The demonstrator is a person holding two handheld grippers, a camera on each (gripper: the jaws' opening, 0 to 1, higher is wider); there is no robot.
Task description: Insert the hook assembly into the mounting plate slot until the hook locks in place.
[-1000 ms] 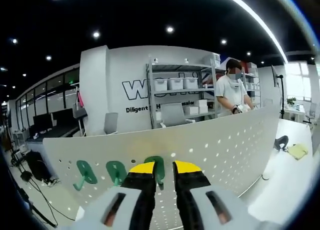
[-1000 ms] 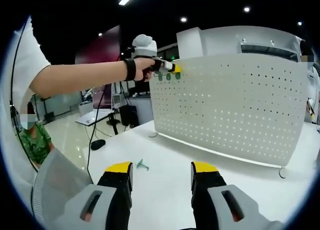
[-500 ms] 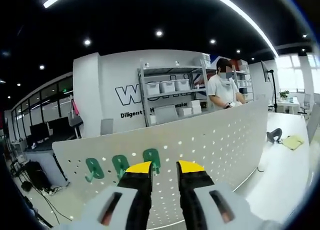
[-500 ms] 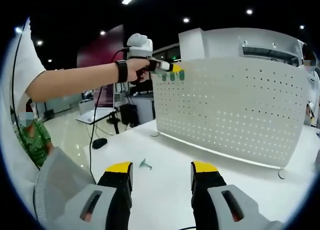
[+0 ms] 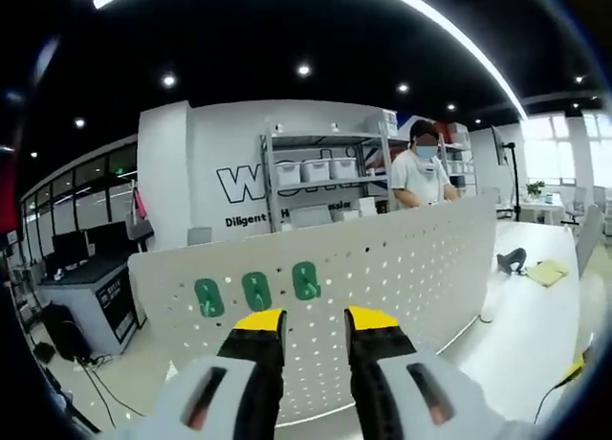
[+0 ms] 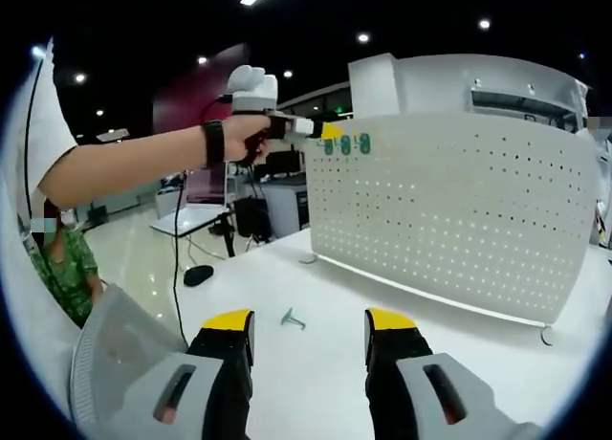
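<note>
The white perforated mounting plate (image 5: 411, 258) stands upright on the white table. Three green hooks (image 5: 255, 290) hang in a row near its upper left corner. My left gripper (image 5: 316, 320) is open a short way in front of the plate, below the hooks, holding nothing. In the right gripper view the same plate (image 6: 449, 210) carries the three hooks (image 6: 345, 144) at its top left, and the left gripper (image 6: 320, 130), held in a hand, sits just left of them. A loose green hook (image 6: 293, 319) lies on the table. My right gripper (image 6: 308, 320) hovers open and empty near it.
A person (image 5: 419, 172) stands behind the plate by grey shelves with white bins. A black object (image 5: 512, 260) and a yellow item (image 5: 547, 273) lie on the table to the right. Another person in green (image 6: 62, 268) sits at the left.
The left gripper's jaws have widened and drawn back from the third hook, which stays on the plate. The right gripper view has shifted slightly.
</note>
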